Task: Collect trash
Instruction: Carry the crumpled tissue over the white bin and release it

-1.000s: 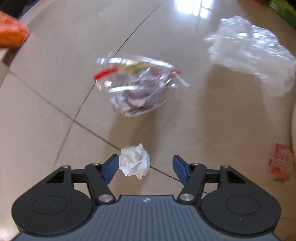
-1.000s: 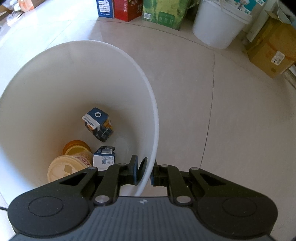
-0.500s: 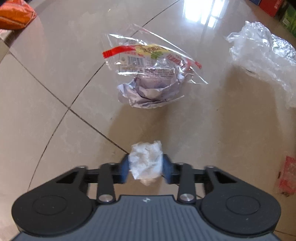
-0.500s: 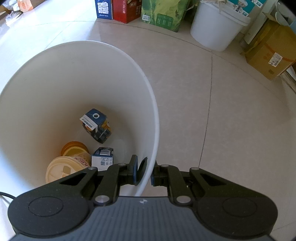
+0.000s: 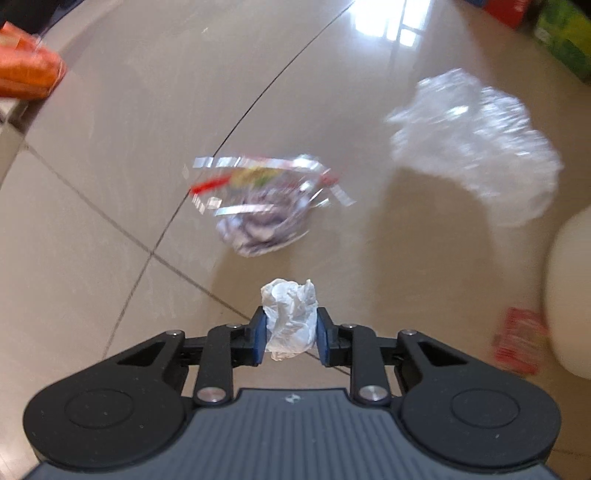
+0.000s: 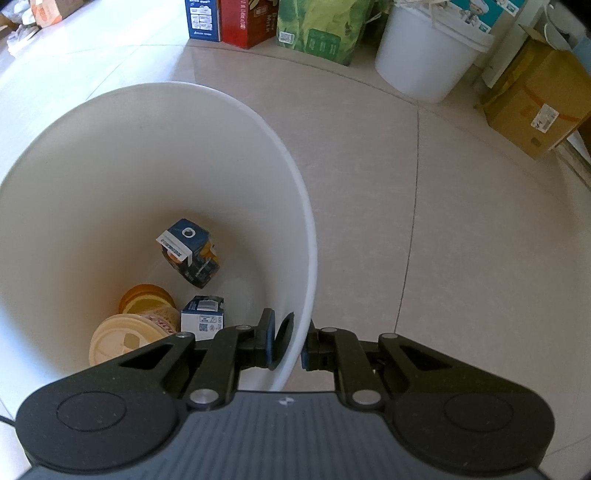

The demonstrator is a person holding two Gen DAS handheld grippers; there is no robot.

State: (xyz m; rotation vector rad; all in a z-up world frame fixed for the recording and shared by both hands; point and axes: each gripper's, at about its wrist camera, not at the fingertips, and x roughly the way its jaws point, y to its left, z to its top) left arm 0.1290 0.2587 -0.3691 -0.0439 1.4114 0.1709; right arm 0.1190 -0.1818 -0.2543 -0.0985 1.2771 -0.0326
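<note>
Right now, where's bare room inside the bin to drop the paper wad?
The white bin has bare floor left of the blue carton. It is crowded near the cups and small box, by the right gripper.

Landmark: we take the bin as our reference.
In the bin: at its bottom we see a carton, a small box nearer us, and a lidded cup to the left of that box.
On the bin's rim: the right gripper, one finger inside the wall, one outside.
Beyond the bin: a bucket and a row of boxes stand well apart from it.
Left view, bin at the right edge: a flat wrapper lies just beside it; a plastic bag lies beyond; a crinkled packet is further left.
Paper wad: between the left gripper pads, left of the bin.
</note>
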